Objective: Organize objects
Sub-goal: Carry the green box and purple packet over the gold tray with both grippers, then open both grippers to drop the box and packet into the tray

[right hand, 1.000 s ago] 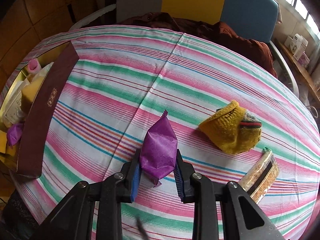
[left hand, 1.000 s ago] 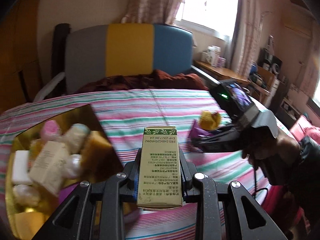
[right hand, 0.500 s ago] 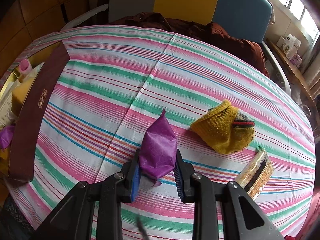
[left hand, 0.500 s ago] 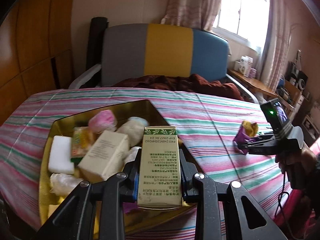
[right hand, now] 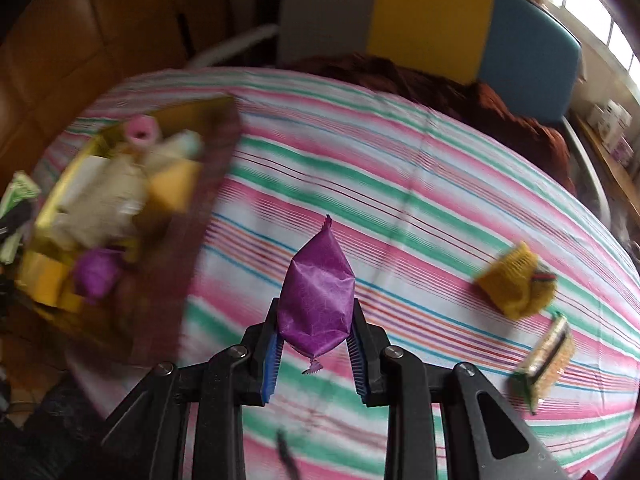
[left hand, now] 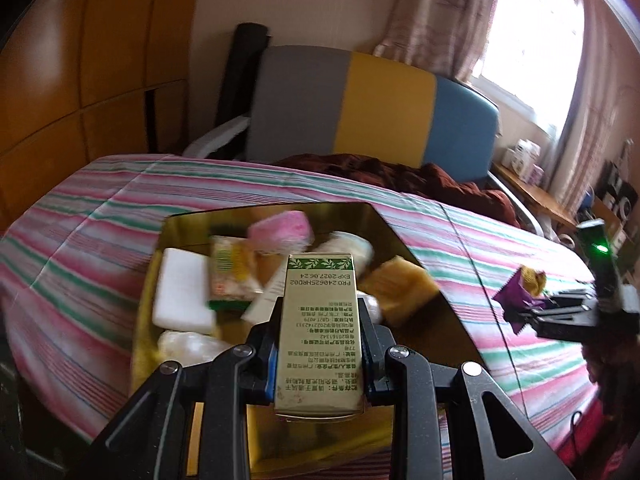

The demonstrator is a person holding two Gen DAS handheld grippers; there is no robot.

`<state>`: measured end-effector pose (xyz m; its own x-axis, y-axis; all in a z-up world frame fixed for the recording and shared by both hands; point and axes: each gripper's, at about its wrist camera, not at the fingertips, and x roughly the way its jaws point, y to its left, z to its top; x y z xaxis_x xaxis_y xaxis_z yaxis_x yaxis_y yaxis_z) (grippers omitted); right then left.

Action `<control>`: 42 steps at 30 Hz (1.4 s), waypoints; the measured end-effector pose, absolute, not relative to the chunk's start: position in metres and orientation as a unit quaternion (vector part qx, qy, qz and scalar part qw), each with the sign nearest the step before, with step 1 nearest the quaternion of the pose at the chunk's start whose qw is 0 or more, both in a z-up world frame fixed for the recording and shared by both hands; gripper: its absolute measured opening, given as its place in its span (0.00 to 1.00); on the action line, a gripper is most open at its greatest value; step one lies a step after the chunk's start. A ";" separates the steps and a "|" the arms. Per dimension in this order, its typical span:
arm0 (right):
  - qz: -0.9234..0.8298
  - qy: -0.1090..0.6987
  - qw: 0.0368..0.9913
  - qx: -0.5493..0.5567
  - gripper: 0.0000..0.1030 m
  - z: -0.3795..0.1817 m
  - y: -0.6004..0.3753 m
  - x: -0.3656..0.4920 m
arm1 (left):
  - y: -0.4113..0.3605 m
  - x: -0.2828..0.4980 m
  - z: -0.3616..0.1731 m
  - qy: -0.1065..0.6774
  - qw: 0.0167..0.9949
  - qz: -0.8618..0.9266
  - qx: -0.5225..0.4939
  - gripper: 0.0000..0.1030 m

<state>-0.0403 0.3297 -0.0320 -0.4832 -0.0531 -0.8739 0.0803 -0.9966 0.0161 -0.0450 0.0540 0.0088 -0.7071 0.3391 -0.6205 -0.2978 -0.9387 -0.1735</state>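
My left gripper (left hand: 320,344) is shut on a beige carton with green leaf trim (left hand: 319,328), held upright above the near end of a gold-lined box (left hand: 396,228). The box holds several items, among them a white bar (left hand: 182,294), a pink roll (left hand: 280,228) and a yellow block (left hand: 400,288). My right gripper (right hand: 314,344) is shut on a purple packet (right hand: 316,296), held above the striped cloth to the right of the box (right hand: 212,184). The right gripper also shows in the left wrist view (left hand: 560,312).
A yellow knitted pouch (right hand: 516,280) and a clear-wrapped snack bar (right hand: 548,360) lie on the striped tablecloth (right hand: 400,168) at the right. A grey, yellow and blue headboard (left hand: 372,104) and a dark red blanket (left hand: 400,176) are behind the table.
My left gripper has swung left with the carton, out over the box. My right gripper has lifted the purple packet and moved left toward the box.
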 end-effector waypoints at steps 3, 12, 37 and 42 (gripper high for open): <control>-0.870 0.008 0.072 0.487 0.28 -0.019 0.300 -0.035 | 0.030 -0.047 0.010 -0.039 0.149 0.929 -0.335 0.29; -0.877 0.000 0.145 0.459 0.28 -0.007 0.231 -0.026 | -0.022 -0.046 0.005 -0.066 0.107 0.934 -0.334 0.29; -0.876 -0.039 0.132 0.463 0.48 -0.032 0.209 -0.032 | 0.023 -0.050 -0.023 -0.096 0.154 0.903 -0.389 0.49; -0.878 -0.037 0.125 0.460 0.48 -0.031 0.209 -0.030 | 0.025 -0.044 -0.019 -0.076 0.148 0.910 -0.380 0.49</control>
